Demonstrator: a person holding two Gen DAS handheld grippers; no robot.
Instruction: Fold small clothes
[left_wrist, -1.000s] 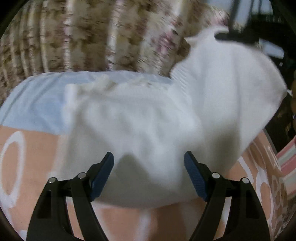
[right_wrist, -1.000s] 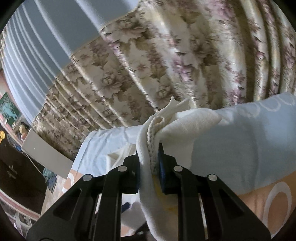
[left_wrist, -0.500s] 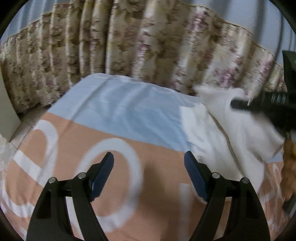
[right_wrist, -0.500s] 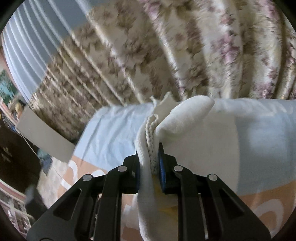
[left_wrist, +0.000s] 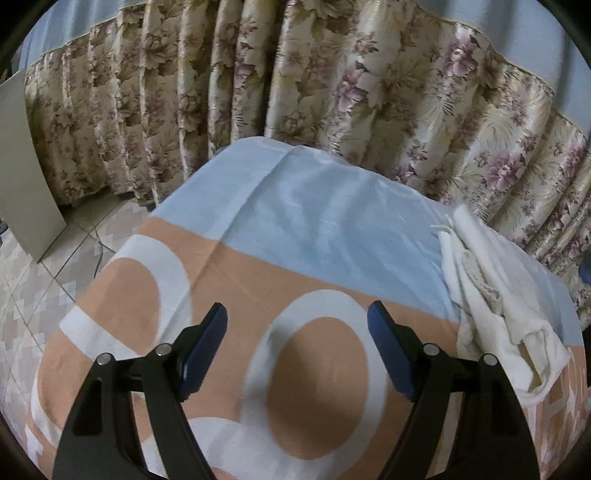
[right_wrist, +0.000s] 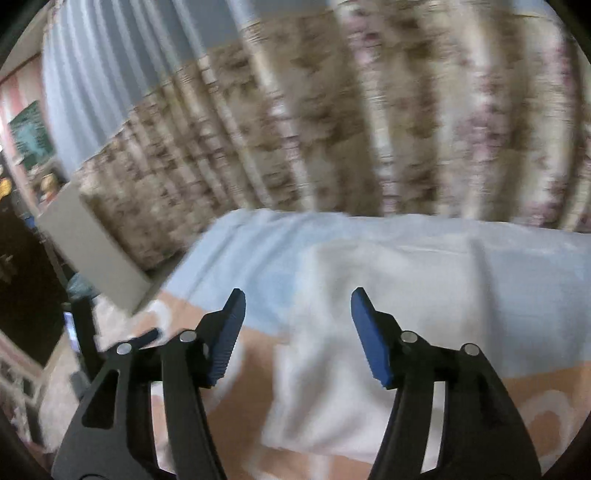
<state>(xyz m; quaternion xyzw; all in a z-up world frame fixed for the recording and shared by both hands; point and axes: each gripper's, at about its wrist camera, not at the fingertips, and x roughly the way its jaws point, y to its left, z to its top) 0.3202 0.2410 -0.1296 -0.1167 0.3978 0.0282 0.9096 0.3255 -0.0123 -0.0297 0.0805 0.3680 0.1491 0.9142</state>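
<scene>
A small white garment (left_wrist: 495, 299) lies bunched on the right side of the bed in the left wrist view, with a knitted edge showing. In the right wrist view the white garment (right_wrist: 388, 332) lies spread and blurred on the bed, right in front of my fingers. My left gripper (left_wrist: 297, 349) is open and empty above the peach and white sheet, left of the garment. My right gripper (right_wrist: 297, 332) is open and empty just above the garment.
The bed sheet (left_wrist: 295, 229) is light blue at the far end and peach with white rings near me. A floral curtain (left_wrist: 332, 85) hangs behind the bed. A grey board (left_wrist: 22, 177) leans at the left over a tiled floor (left_wrist: 48, 288).
My right gripper has opened and let go of the white garment, which now lies on the bed. My left gripper has swung left, away from the garment, and stayed open.
</scene>
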